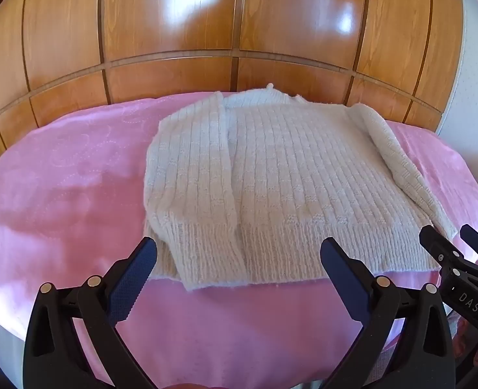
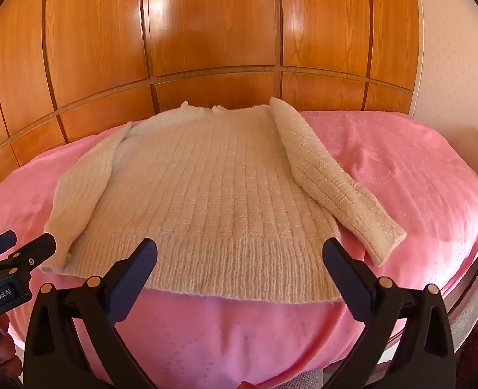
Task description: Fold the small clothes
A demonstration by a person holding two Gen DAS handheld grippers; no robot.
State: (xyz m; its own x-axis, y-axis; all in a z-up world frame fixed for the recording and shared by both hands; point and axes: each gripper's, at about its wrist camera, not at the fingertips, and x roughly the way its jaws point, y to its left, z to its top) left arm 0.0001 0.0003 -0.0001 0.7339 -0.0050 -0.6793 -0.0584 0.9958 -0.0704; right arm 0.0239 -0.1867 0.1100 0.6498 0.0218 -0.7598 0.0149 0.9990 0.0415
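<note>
While both tools hang above the near edge of the pink bedspread (image 2: pixel 401 162), nothing is gripped: the left gripper (image 1: pixel 239 259) has its jaws spread wide over the hem, and the right gripper (image 2: pixel 239 261) stands just as wide, with only cloth showing beyond the pads. In the right wrist view the cream knit sweater (image 2: pixel 213 194) lies flat at the centre of the bed, collar toward twelve o'clock against the wooden wardrobe (image 2: pixel 206 32), hem toward six. Its left sleeve (image 1: pixel 206 168) is laid over the body, running from twelve down to six, while the right sleeve (image 2: pixel 333 181) angles out toward four o'clock, its cuff resting on the spread. My judgement is that this loose sleeve is the next thing to fold in, and the risks sit there: thick, soft ribbing may slip from a shallow pinch, a deep pinch may catch the bedspread too, and dragging the sleeve could shift the body or disturb the folded side.
</note>
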